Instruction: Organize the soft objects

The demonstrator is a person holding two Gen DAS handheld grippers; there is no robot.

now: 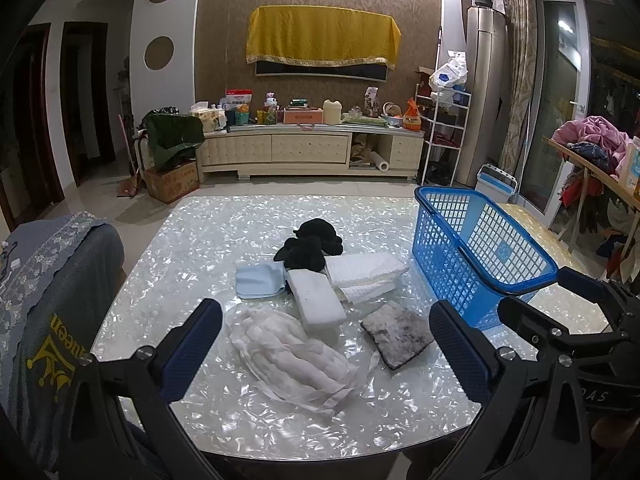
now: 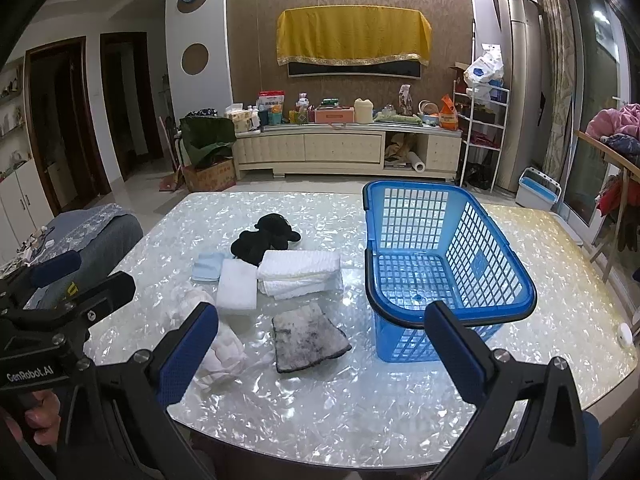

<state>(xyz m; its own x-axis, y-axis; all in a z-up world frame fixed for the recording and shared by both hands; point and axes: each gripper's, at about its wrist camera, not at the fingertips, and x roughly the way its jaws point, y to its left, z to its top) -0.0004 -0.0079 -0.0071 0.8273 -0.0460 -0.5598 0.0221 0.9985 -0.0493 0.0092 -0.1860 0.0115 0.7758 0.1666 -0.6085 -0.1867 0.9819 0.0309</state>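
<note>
Shell-patterned table (image 2: 320,392) in cluttered living room, TV cabinet (image 2: 348,152) behind

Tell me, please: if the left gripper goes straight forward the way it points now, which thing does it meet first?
Probably the crumpled white gauzy cloth, lying on the table between the open left gripper fingers. The white sponge block comes next behind it. Depth is uncertain in this fisheye view.

White lettering "GenRobot.AI" on the black body of the left gripper (image 2: 76,276), yellow crown emblem with mirrored letters resembling "ueen" on a grey-blue fabric chair cover (image 1: 52,320), partial white letters "OAS" on the right gripper (image 1: 568,292) body
</note>
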